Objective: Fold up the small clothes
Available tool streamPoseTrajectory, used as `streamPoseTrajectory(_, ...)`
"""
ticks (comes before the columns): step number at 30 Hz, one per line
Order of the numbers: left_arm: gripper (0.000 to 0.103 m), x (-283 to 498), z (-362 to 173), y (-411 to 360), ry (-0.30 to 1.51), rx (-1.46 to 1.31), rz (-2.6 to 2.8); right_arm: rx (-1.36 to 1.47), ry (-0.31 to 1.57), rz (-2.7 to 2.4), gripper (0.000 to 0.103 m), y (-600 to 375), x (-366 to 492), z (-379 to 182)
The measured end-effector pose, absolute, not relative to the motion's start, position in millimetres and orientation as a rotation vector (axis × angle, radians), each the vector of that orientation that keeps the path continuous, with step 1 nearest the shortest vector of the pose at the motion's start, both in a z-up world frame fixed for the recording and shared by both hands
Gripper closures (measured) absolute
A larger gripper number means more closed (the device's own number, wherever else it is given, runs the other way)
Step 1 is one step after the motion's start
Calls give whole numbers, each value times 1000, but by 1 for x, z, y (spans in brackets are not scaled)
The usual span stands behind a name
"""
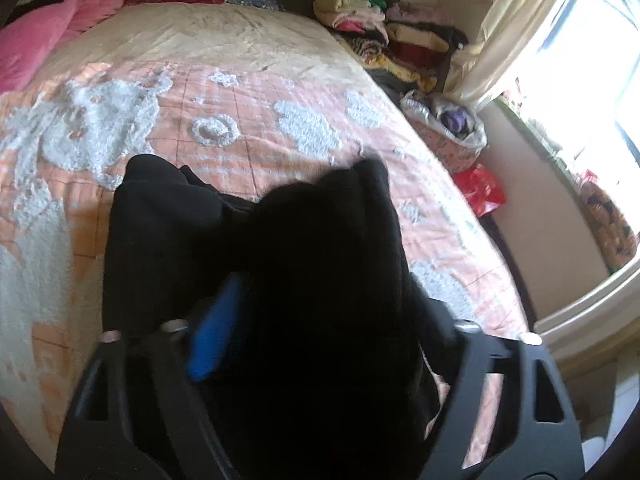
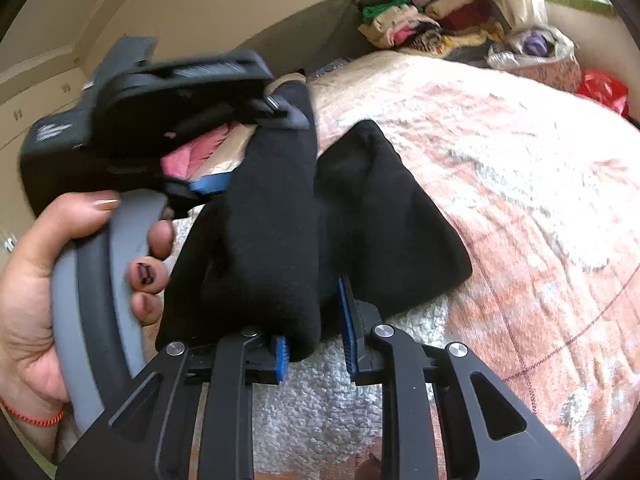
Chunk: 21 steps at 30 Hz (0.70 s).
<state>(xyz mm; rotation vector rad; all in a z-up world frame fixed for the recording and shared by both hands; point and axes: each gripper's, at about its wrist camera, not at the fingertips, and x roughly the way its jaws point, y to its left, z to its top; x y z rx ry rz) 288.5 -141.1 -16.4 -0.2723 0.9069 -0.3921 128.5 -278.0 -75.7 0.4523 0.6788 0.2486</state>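
Nearest in the right wrist view: right gripper [image 2: 316, 350], jaws a little apart, blue pads [image 2: 281, 356] showing, a fold of the black garment [image 2: 276, 220] hanging between them. Left pad seems to touch the cloth, right pad stands clear w/ a gap, so no pinch. Garment is bunched on the near part of the bed [image 2: 520, 184], on the peach-and-white quilt.

Left of that, a hand [image 2: 36, 280] grips the grey handle of the left gripper [image 2: 256, 152], which reaches in over the cloth's far end.

Left wrist view: left gripper [image 1: 320, 344] jaws spread wide, black cloth [image 1: 280, 240] draped over and btwn them, hiding most of the fingers; one blue pad [image 1: 216, 336] visible, not pressing.

Room to move: quilt beyond the garment is bare to the far edge. Right bed edge drops off near a red bag [image 1: 480, 190] and a bag of laundry [image 1: 452, 128]. Far right corner: stack of folded clothes [image 1: 380, 36].

Only the left view shows the pink bedding [image 1: 52, 28] far left and the bright window [image 1: 592, 60]; only the right view shows the hand.
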Motion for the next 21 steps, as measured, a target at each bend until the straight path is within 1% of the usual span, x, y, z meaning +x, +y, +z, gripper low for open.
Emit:
streamPoseTrajectory(4, 25, 277, -4, -122, 844, -299, -389, 556, 714, 262, 83, -290, 133, -84)
streamPoseTrajectory(5, 25, 274, -2, -113, 828, -310, -379, 579, 720, 273, 81, -293, 133, -85)
streamPoseTrajectory(8, 25, 263, -1, -90, 798, -320, -336, 652, 743, 327, 73, -301, 137, -85)
streamPoseTrajectory(10, 25, 253, -6, -77, 790, -302, -304, 675, 757, 349, 70, -304, 140, -82)
streamPoseTrajectory(12, 25, 248, -10, -69, 790, -287, -290, 692, 768, 370, 58, -308, 146, -76)
streamPoseTrajectory(14, 25, 243, -17, -65, 798, -266, -281, 694, 787, 385, 54, -311, 157, -70)
streamPoseTrajectory(21, 25, 233, -32, -71, 821, -204, -299, 612, 885, 418, 53, -309, 214, -53)
